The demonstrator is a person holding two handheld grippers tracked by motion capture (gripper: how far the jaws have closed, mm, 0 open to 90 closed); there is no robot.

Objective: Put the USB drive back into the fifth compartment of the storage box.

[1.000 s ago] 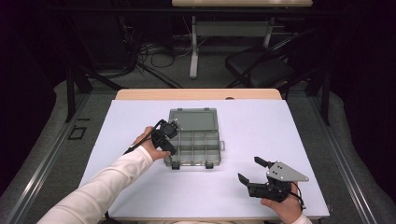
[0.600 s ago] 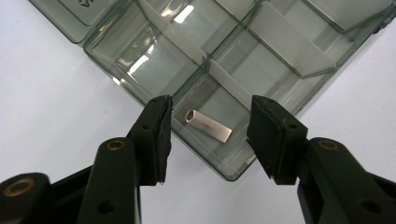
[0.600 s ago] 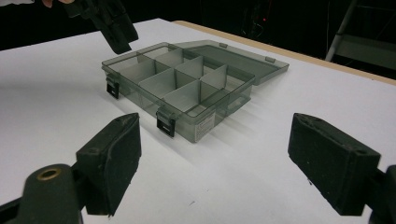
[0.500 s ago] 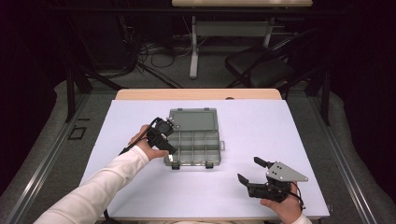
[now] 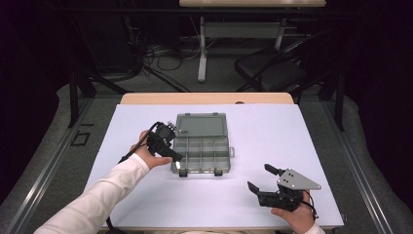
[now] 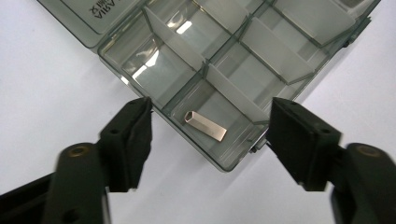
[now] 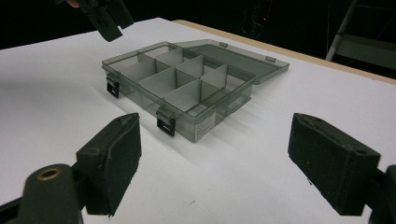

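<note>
A smoky clear compartment box (image 5: pixel 209 146) lies open at mid-table, its lid (image 5: pixel 200 125) folded flat behind it. A small silver metal bar (image 6: pixel 205 126) rests in the box's corner compartment. My left gripper (image 5: pixel 175 155) hovers open over that front-left corner, and in the left gripper view its jaws (image 6: pixel 210 109) straddle the compartment with nothing between them. My right gripper (image 5: pixel 259 176) stands open near the table's front right, apart from the box. The right gripper view looks between its jaws (image 7: pixel 215 123) at the box (image 7: pixel 187 84), with the left gripper (image 7: pixel 105 16) above the box's far side.
White sheet (image 5: pixel 292 141) covers the table, with bare room left and right of the box. Two black latches (image 7: pixel 166 122) hang on the box's front wall. Beyond the table's far edge stand a chair (image 5: pixel 277 73) and a desk frame (image 5: pixel 202 48).
My left gripper has drifted slightly left and back above the box's corner. The right gripper and the box have stayed put.
</note>
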